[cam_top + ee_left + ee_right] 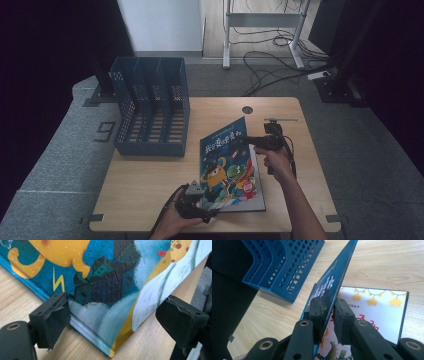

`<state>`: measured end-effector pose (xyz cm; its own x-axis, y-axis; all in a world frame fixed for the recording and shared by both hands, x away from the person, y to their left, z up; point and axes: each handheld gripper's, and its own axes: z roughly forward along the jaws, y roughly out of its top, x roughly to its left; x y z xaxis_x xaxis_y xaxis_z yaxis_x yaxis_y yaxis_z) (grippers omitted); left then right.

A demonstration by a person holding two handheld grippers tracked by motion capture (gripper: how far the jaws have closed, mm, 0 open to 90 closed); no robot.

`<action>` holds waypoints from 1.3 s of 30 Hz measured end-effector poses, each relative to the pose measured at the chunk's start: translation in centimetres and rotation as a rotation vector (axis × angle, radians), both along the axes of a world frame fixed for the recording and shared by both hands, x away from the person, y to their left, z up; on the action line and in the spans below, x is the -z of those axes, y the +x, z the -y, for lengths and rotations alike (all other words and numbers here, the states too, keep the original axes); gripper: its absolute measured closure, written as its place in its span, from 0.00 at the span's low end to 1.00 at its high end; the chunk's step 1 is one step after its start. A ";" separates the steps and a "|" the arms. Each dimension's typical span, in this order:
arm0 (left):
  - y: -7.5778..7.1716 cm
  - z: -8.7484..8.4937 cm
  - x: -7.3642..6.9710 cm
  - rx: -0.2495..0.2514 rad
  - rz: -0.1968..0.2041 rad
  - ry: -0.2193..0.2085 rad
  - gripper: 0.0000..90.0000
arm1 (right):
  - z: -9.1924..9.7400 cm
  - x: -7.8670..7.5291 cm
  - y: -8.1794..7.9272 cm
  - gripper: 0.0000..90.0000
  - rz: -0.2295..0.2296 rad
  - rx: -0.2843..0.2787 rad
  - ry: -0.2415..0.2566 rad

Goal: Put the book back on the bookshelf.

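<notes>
standing just left of the lifted book [224,145], a blue file rack [152,107].

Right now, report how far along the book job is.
Done: right claw has clamped the top picture book and tilted it off the second book. In hand: left claw straddles its corner, open. Left: probably the blue file rack, holding nothing.
</notes>
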<state>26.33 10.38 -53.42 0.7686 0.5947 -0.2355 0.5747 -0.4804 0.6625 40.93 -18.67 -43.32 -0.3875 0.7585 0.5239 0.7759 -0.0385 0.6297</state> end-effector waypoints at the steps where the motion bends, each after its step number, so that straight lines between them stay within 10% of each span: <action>1: 0.0 0.0 0.0 0.002 0.000 -0.002 0.14 | -0.1 -0.1 0.1 0.85 -0.006 -0.010 -0.006; 39: 0.6 0.7 -0.3 -0.036 0.009 0.001 0.15 | -2.0 -1.7 -0.2 0.87 0.103 -0.038 -0.057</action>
<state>26.91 9.64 -53.13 0.7490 0.6223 -0.2275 0.5853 -0.4605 0.6674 40.77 -16.63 -41.58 -0.4658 0.7699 0.4362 0.7071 0.0276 0.7066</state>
